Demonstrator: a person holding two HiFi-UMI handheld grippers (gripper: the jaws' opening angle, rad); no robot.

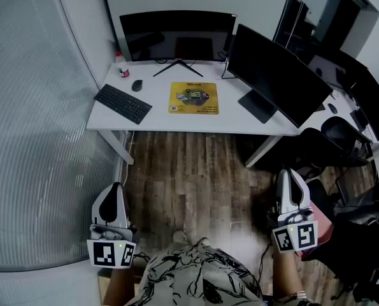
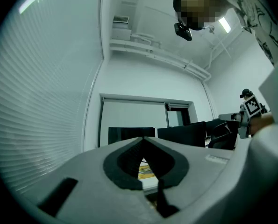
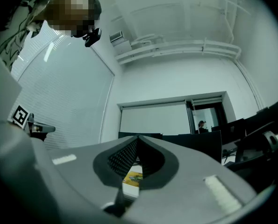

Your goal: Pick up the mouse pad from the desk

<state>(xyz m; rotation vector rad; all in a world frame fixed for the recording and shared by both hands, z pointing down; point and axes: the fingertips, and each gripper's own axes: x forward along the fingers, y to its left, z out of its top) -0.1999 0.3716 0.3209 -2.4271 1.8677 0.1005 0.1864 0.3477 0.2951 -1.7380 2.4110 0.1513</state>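
Mouse pad (image 1: pixel 194 98) lies on bench (image 1: pixel 157 116), well apart: 1 o'clock from left hand-held gripper (image 1: pixel 116 189), 11 o'clock from right hand-held gripper (image 1: pixel 290 176); both closed, empty.

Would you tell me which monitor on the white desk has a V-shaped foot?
The rear monitor, behind the mouse pad; the right monitor has a flat base.
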